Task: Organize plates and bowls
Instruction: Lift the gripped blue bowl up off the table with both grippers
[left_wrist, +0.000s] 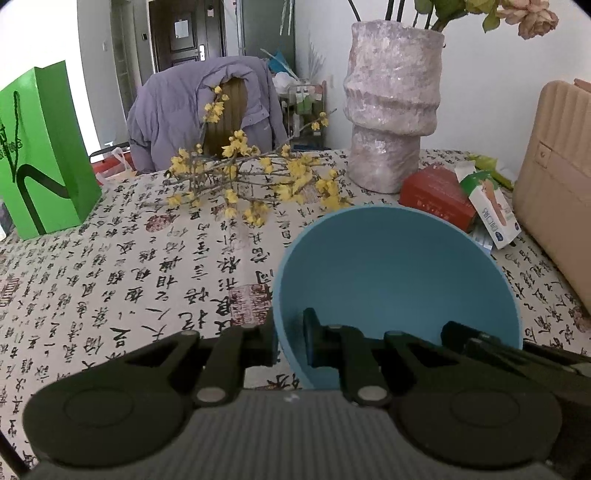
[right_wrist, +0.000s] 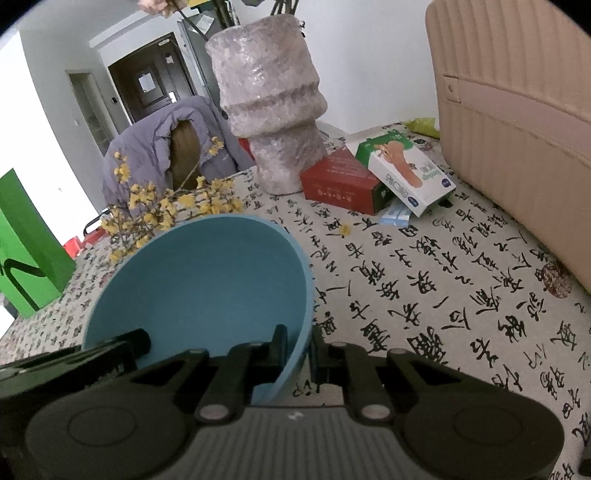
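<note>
1. Rim grip, left side: left hand-held gripper (left_wrist: 290, 343) is clenched on the near-left rim of the blue bowl (left_wrist: 399, 273); one finger sits outside the wall, the other inside the cavity, with the wall pinched between them.
2. Right side: right hand-held gripper (right_wrist: 300, 350) is clenched on the near-right rim of the same blue bowl (right_wrist: 199, 280), again with one finger inside and one outside. Both grippers therefore grasp opposite edges of one bowl.
3. Bowl position: directly ahead of both grippers, mouth facing the cameras and tilted toward them, interior empty. It is over the counter (left_wrist: 147, 280), which is covered in a calligraphy-print cloth; whether the base touches the cloth cannot be told.
4. In the right wrist view, the tip of the left gripper shows at the bowl's left rim.
5. Just beyond the bowl: branches with yellow blossoms (left_wrist: 251, 181) lying flat on the cloth.
6. Beyond-right: red box (right_wrist: 340, 181) with a white-and-green carton (right_wrist: 406, 173) leaning on it, both just beside the base of a pale, rough-textured vase (left_wrist: 391, 110) holding stems.
7. Far left: green paper bag (left_wrist: 44, 155) standing upright near the counter edge.
8. Right edge: a beige ribbed case (right_wrist: 517, 110), upright.
9. Behind the counter: a chair draped in a lilac padded jacket (left_wrist: 170, 114).
</note>
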